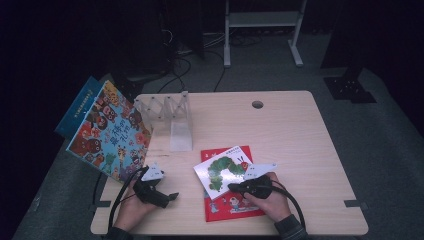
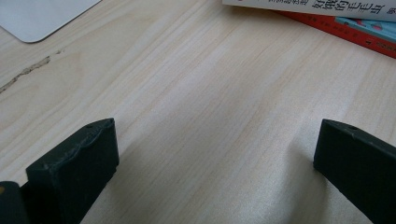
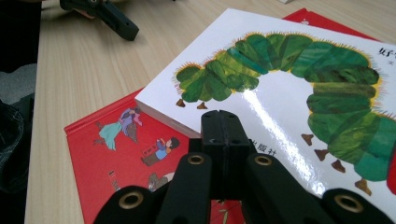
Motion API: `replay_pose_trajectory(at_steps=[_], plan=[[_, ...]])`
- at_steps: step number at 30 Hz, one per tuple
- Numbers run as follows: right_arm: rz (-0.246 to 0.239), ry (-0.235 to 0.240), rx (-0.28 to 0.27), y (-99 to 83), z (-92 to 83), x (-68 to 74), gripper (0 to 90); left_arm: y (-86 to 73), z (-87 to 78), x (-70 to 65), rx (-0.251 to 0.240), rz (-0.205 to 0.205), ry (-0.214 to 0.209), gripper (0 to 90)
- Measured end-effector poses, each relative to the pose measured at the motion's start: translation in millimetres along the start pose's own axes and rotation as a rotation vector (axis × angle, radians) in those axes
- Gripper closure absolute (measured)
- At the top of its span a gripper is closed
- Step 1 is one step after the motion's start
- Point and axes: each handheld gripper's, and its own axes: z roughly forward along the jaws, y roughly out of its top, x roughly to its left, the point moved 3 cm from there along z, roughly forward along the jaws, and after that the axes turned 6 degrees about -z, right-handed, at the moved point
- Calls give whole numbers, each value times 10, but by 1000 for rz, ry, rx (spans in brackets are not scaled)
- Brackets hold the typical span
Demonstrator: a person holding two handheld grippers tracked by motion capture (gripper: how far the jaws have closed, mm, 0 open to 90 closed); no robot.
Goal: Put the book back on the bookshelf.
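Note:
A white book with a green caterpillar on its cover [image 1: 222, 172] [image 3: 280, 84] lies askew on a larger red picture book [image 1: 235, 207] [image 3: 107, 144] at the table's front middle. My right gripper [image 1: 232, 187] [image 3: 219, 116] is shut, jaws pressed together, its tips at the white book's near edge; nothing is seen between them. My left gripper [image 1: 170, 197] [image 2: 215, 140] stands open low over bare wood to the left of the books, jaws wide apart with nothing between. It also lies at the top left [image 3: 116, 21] of the right gripper view. Both books' edges [image 2: 341, 32] cross the left gripper view's top right.
A white expandable book rack [image 1: 167, 117] stands at the back left of the wooden table [image 1: 300, 135]; its flat base [image 2: 37, 18] is nearby. A colourful picture book [image 1: 110, 132] and a blue book [image 1: 80, 105] lean off the left edge. A cable hole [image 1: 257, 104] sits at the back.

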Motion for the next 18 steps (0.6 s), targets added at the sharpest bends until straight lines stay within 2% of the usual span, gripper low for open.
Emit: replay_pose_trajectory(at_steps=[4, 11, 18], plan=[[13, -32, -14, 11, -83, -58, 898, 0, 0, 0, 0, 0, 0, 0], [52, -141, -34, -20, -273, -311, 898, 0, 0, 0, 0, -1, 0, 0], [66, -242, -6, -118, -283, -498, 898, 0, 0, 0, 0, 0, 0, 0]])
